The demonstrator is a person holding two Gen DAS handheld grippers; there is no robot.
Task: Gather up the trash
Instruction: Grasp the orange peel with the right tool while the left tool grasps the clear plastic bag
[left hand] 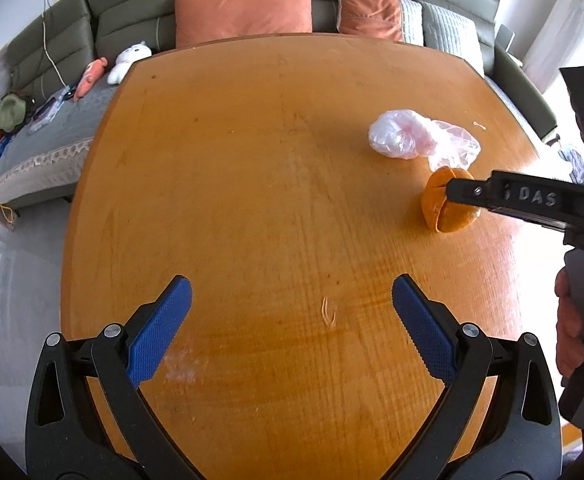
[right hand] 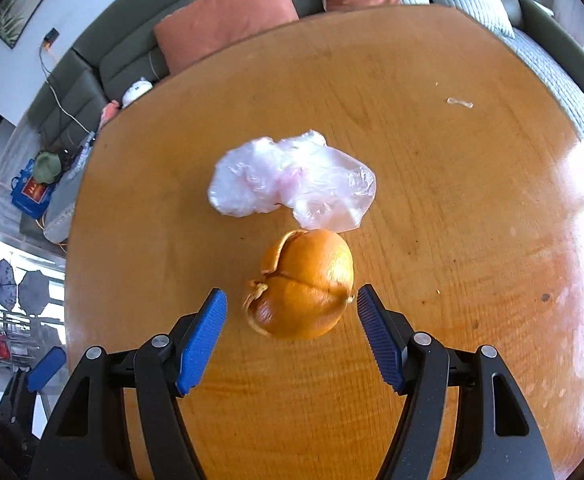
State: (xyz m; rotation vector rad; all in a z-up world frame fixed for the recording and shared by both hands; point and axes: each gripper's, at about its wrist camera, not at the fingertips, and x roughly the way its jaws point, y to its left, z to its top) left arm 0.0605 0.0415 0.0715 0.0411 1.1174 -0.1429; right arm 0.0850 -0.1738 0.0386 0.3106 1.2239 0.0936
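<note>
An orange peel, split and cupped like a hollow fruit, lies on the round wooden table. My right gripper is open, its blue pads standing either side of the peel with a small gap on each side. Just beyond the peel lies a crumpled clear plastic bag. In the left wrist view the peel and bag sit at the right, with the right gripper reaching over the peel. My left gripper is open over bare table, holding nothing.
A small clear scrap lies far right on the table. A grey-green sofa with orange cushions curves behind the table. A person's hand grips the right handle. Soft toys lie on the sofa.
</note>
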